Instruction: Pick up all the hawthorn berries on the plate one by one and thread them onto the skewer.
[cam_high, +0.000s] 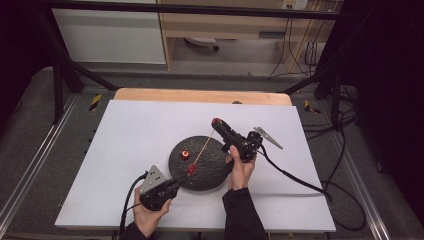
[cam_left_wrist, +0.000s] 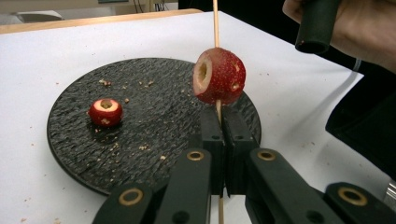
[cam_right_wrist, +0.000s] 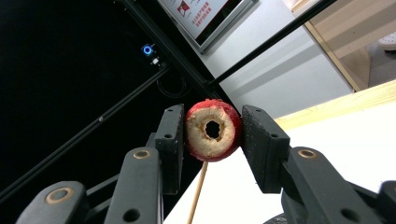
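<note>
High view. White counter (cam_high: 125, 150) bearing a round black slate plate (cam_high: 207, 175), with one cored red fruit (cam_high: 185, 154) resting on its left part. Left gripper (cam_high: 172, 186) held low at the plate's near edge, clamping the lower end of a thin wooden skewer (cam_high: 204, 146); a second fruit (cam_high: 191, 170) threaded just above the jaws. Right gripper (cam_high: 218, 123) raised over the plate's far side, meeting the skewer's upper end with a third fruit (cam_high: 216, 121). Skewer slanted between the two grippers, probably so that one end stays fixed while fruit is pushed on from the other.

Left gripper view. Jaws closed on the skewer (cam_left_wrist: 216, 21), which rises almost upright between them. Threaded fruit (cam_left_wrist: 219, 76) sitting just above the jaw tips, its cored hole facing left. Loose fruit (cam_left_wrist: 105, 112) lying on the plate (cam_left_wrist: 154, 107) among crumbs, well apart from the skewer. Right hand (cam_left_wrist: 369, 28) in the upper right corner.

Right gripper view. Jaws gripping a cored fruit (cam_right_wrist: 213, 130) by its sides, the hole left facing the camera; skewer (cam_right_wrist: 198, 191) running down from beneath the fruit. Side grip apparently chosen to leave the bore free for the stick.
</note>
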